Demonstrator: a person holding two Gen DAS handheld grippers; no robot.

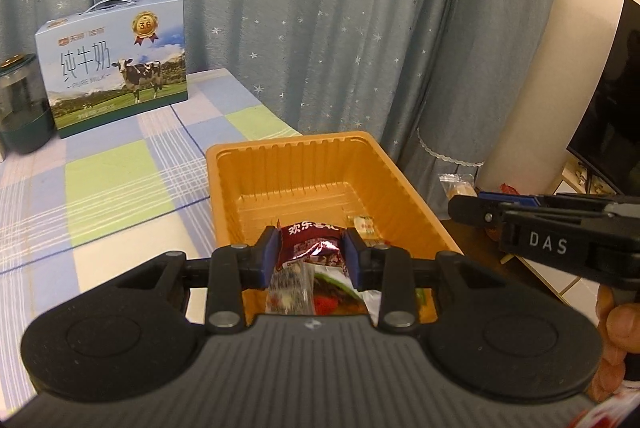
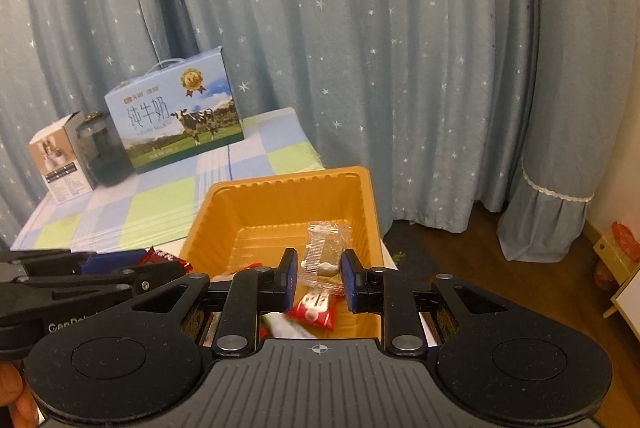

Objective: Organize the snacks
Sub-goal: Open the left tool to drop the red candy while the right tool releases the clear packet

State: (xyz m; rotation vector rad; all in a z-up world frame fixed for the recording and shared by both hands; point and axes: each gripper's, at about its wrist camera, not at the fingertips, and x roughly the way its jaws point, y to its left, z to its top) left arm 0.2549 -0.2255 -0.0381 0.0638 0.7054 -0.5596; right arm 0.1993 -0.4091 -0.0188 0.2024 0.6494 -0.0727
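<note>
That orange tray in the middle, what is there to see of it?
The orange tray is a deep, rectangular tub of thin, glossy moulded plastic, with ribbed walls, a ridged floor and a flat rolled rim. It sits upright at the edge of a table under a checked cloth, near the blue curtain. Its far half is bare; a few wrapped snacks lie at the near end, among them a red packet. Both tools hang above that near end, each holding a wrapped snack.

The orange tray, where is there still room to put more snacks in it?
The orange tray is bare along its far wall and middle floor. Its near end is crowded with wrappers, beneath the left gripper holding a dark red packet and the right gripper holding a clear-wrapped snack. The checked tablecloth between tray and milk box is also free.
</note>
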